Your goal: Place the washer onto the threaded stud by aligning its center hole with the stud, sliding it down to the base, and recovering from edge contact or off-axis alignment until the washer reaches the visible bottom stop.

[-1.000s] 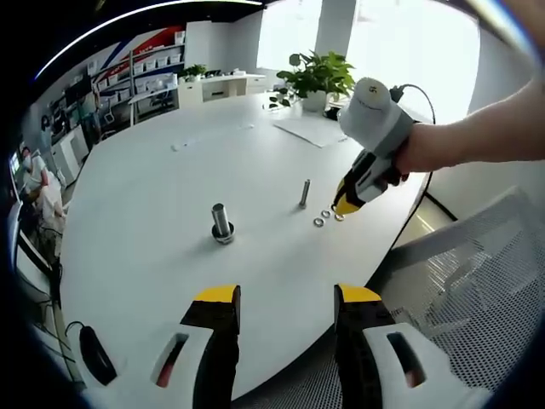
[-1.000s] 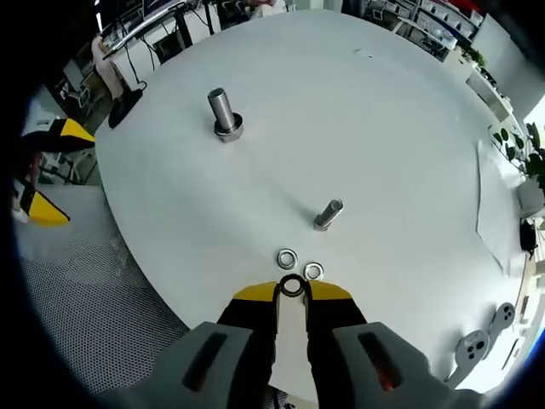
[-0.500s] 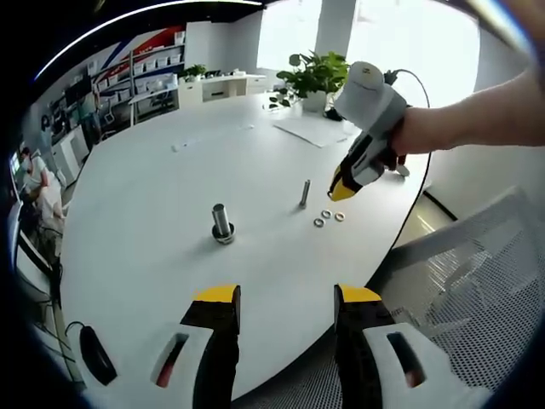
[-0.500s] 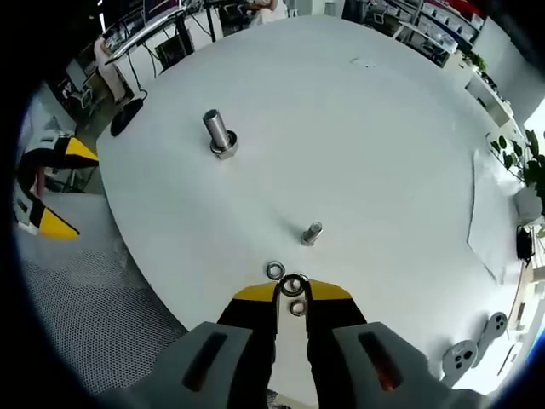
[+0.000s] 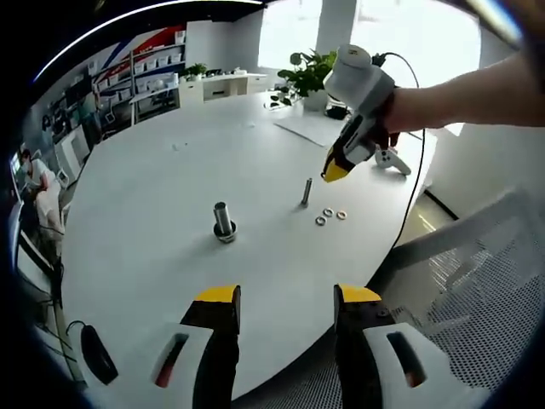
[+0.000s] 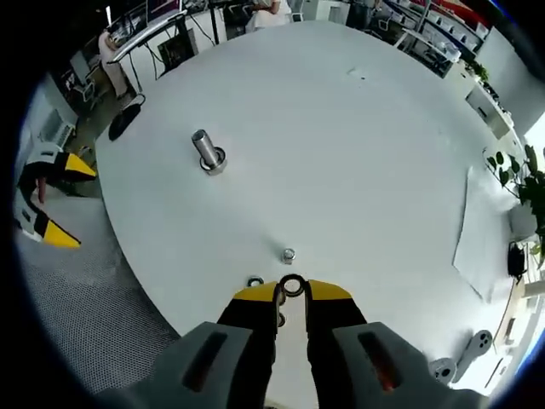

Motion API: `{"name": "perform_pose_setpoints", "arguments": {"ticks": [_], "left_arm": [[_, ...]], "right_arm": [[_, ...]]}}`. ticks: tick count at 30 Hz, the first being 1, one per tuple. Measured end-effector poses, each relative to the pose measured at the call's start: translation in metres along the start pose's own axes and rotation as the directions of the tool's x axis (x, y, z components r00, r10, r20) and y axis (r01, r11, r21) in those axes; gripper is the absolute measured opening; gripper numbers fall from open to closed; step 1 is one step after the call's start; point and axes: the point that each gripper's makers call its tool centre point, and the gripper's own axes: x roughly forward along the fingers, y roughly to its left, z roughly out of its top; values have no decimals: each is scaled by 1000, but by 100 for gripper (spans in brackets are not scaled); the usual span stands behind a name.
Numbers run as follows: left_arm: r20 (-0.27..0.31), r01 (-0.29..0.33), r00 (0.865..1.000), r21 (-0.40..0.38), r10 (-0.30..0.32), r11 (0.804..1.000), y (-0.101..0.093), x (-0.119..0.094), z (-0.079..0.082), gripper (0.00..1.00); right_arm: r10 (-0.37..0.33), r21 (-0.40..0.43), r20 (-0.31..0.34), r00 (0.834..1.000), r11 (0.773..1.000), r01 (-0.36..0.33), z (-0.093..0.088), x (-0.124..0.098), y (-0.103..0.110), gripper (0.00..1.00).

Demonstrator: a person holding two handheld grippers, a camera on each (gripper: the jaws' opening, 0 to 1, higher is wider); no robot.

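My right gripper (image 6: 292, 290) is shut on a small steel washer (image 6: 292, 285), held at the tips of its yellow jaws. Just beyond the tips stands the thin threaded stud (image 6: 289, 255), seen almost end-on from above. In the left gripper view the right gripper (image 5: 334, 173) hangs in the air a little above and right of the stud (image 5: 306, 192). Three loose washers (image 5: 329, 216) lie on the white table (image 5: 153, 179) beside the stud's base. My left gripper (image 5: 287, 298) stands open over the table's near edge, with nothing between its jaws.
A thick bolt with a nut (image 5: 223, 223) stands upright left of the stud, also visible as the bolt (image 6: 205, 152). A potted plant (image 5: 317, 77) and a paper sheet (image 5: 313, 129) sit at the far side. A mesh chair (image 5: 477, 281) is beside the table.
The right gripper has risen off the table with the washer and moved up and left, over the stud. The left gripper has stayed put.
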Motion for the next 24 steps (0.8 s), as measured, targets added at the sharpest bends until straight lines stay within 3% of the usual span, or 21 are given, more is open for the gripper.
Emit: {"name": "perform_pose_setpoints", "arguments": {"ticks": [13,24], "left_arm": [[-14,-4,1000,9,4,1000,0,1,-3,43],[-19,-11,1000,10,12,1000,2,1,-4,43]], "right_arm": [[19,-68,-4,1000,998,-19,12,12,2,13],[37,-66,-15,999,997,-38,15,19,1,13]]}}
